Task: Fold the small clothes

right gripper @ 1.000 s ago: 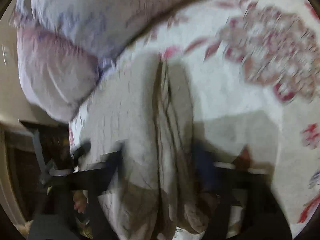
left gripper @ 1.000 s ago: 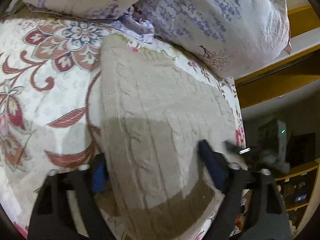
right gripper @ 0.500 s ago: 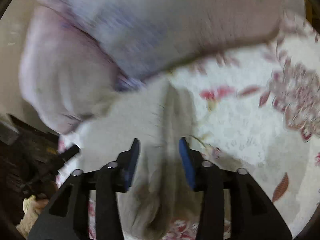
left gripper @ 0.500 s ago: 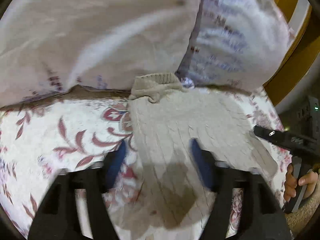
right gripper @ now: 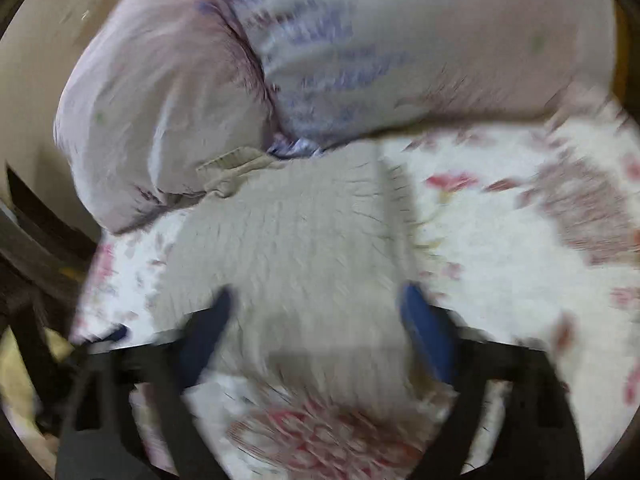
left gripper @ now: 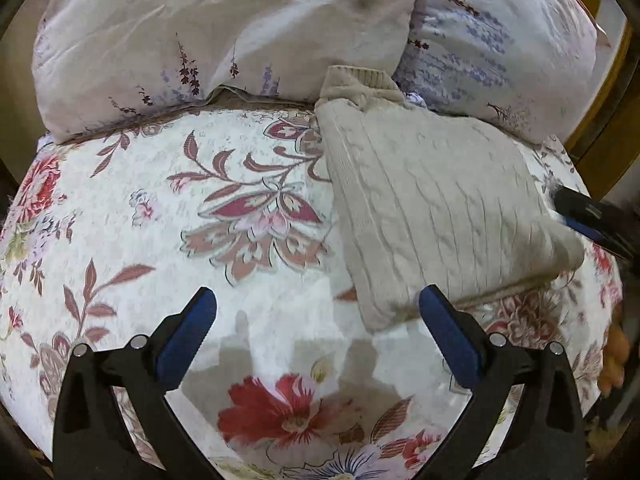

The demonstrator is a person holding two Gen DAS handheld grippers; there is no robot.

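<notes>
A beige cable-knit sweater (left gripper: 432, 204) lies folded into a rectangle on the floral bedsheet (left gripper: 180, 216), its ribbed end against the pillows. My left gripper (left gripper: 318, 308) is open and empty, hovering over the sheet just left of the sweater's near corner. In the blurred right wrist view the same sweater (right gripper: 304, 240) lies ahead, and my right gripper (right gripper: 316, 312) is open above its near edge, holding nothing. The right gripper's tip also shows in the left wrist view (left gripper: 588, 216) at the sweater's right corner.
Two lavender-print pillows (left gripper: 208, 28) (left gripper: 508, 36) lie along the far side of the bed. A wooden bed frame (left gripper: 600, 92) stands at the far right. The bed's edge drops off at the left of the right wrist view (right gripper: 48, 264).
Both grippers have let go of the sweater, opened and pulled back. The sweater now lies folded flat. The left gripper has shifted left, off the sweater onto bare sheet.
</notes>
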